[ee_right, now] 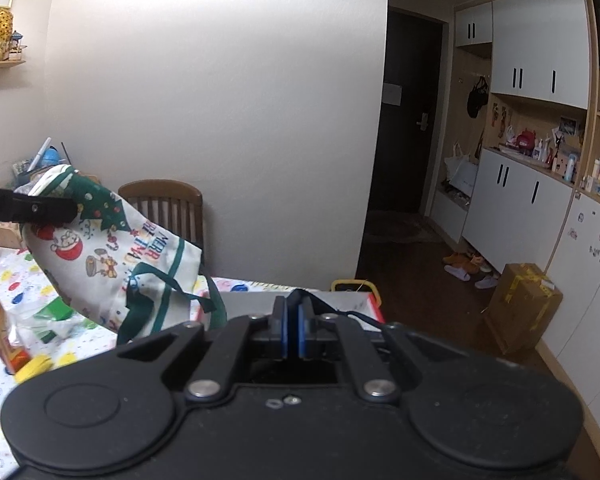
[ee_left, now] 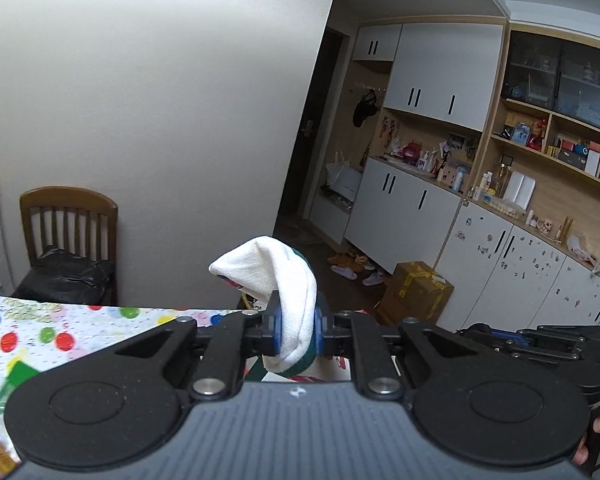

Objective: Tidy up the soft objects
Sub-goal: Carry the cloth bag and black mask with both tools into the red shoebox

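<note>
Fabric of a Christmas-print apron [ee_right: 112,256] was held raised above the balloon-patterned tablecloth [ee_right: 4,288], at ten o'clock from the right gripper [ee_right: 293,328]. Its bunched white edge [ee_left: 288,288] was pinched by the left gripper [ee_left: 296,330]. A dark green strap [ee_right: 342,314] was clamped between the right gripper's nearly closed pads. A wooden chair [ee_left: 70,224] was seen at eleven o'clock.

The right gripper [ee_right: 293,330] sits at 6 o'clock, its blue pads pressed together on a thin dark strap [ee_right: 320,304]. At 9 o'clock the left gripper [ee_right: 70,210] pinches a Christmas-print cloth bag [ee_right: 112,256] hanging above the balloon-patterned tablecloth [ee_right: 4,288]. A wooden chair [ee_right: 164,204] stands behind it against the wall.
</note>
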The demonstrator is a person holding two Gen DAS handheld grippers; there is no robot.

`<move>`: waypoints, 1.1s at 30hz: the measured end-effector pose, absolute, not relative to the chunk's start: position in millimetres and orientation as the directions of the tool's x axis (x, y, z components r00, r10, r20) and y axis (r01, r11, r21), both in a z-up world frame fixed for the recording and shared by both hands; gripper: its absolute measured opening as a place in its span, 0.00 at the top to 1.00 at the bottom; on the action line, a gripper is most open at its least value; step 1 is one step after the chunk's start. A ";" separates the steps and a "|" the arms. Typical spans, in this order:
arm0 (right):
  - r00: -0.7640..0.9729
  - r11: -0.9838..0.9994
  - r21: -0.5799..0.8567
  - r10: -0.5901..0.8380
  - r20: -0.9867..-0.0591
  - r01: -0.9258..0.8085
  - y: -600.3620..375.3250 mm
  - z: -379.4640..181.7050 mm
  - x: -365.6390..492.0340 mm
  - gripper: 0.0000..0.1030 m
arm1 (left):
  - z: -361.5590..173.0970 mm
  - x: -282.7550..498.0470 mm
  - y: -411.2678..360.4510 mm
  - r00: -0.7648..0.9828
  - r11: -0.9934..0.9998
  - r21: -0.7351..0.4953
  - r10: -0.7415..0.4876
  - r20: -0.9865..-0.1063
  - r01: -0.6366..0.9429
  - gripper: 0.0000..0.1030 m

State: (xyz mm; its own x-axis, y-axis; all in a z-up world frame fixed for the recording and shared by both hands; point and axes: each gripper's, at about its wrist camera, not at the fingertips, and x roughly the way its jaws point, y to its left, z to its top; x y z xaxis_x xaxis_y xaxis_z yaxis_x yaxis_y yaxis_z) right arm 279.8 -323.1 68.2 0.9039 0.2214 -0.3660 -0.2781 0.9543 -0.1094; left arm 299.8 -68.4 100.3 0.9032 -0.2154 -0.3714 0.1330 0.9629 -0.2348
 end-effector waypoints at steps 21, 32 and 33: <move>0.867 0.945 -0.119 0.222 -0.445 -0.303 -346.8 20.7 401.7 0.96 | 19.1 415.3 -139.4 0.842 0.980 -0.185 -0.157 -0.517 0.069 0.86; 0.808 0.940 -0.084 0.235 -0.540 -0.330 -353.8 -21.5 438.2 0.96 | -34.0 455.1 -162.6 0.781 0.987 -0.144 -0.150 -0.606 0.078 0.86; 0.802 0.938 -0.093 0.231 -0.551 -0.334 -353.5 -26.3 439.0 0.96 | -37.6 457.9 -163.6 0.775 0.987 -0.141 -0.148 -0.614 0.077 0.86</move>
State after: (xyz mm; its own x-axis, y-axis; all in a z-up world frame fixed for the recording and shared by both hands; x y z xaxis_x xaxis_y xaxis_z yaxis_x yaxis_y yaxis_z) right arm 439.0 -353.5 -26.3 0.8018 0.2307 -0.5513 -0.3338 0.9380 -0.0931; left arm 457.9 -163.6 -37.6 0.7754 -0.1480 -0.6138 0.0772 0.9871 -0.1405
